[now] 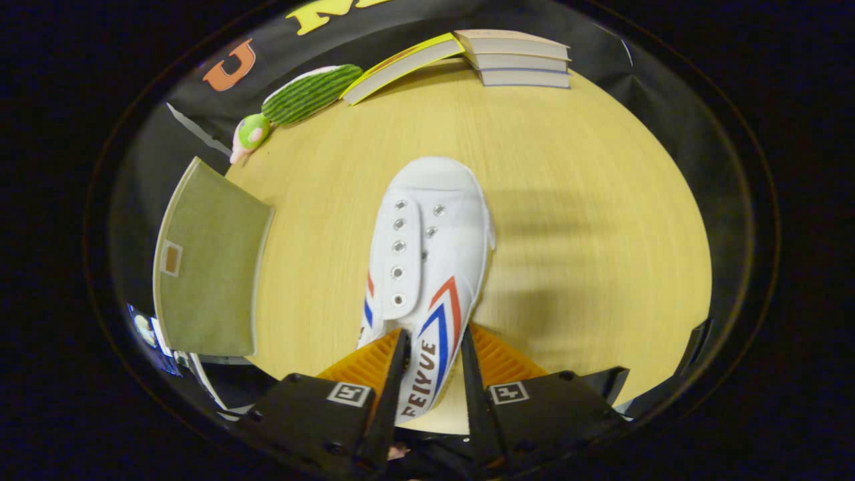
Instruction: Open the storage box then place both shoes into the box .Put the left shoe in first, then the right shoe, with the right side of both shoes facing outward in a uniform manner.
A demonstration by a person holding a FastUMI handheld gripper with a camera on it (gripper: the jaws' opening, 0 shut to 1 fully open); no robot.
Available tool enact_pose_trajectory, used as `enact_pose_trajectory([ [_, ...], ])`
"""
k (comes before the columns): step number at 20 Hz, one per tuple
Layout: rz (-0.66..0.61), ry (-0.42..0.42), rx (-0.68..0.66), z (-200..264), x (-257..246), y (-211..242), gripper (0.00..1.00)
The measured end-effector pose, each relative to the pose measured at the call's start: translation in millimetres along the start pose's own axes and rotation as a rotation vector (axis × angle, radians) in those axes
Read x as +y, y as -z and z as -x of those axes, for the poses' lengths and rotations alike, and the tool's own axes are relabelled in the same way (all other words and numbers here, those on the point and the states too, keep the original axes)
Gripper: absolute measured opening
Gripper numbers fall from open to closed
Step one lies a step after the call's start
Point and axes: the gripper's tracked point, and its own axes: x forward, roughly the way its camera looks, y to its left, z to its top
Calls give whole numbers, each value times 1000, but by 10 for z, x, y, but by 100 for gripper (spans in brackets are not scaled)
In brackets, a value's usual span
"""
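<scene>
The wooden table (568, 200) carries everything. A green storage box lid (210, 267) stands well left of the white shoe (427, 254). Stacked books (518, 60) and a plush toy (300, 100) lie beyond the shoe's toe. The gripper (433, 361) clamps the shoe's heel side wall between both fingers, apparently lifted.

The gripper (433, 374) clamps the side wall of a white shoe (427, 260), its 2 fingers pressing on either face near the heel, toe pointing away over the wooden desk (568, 220). An olive storage box (210, 267) sits to the left. Beyond lie a green plush toy (300, 100), a yellow book (401, 67) and 3 stacked books (518, 59).
</scene>
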Motion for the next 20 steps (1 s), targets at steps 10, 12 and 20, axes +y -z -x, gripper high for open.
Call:
enact_pose_trajectory([
  [10, -218, -97, -13, 137, -26, -79, 9],
  [12, -253, -121, -16, 176, 30, -90, 8],
  [20, -268, -174, -43, 582, 537, -77, 7],
])
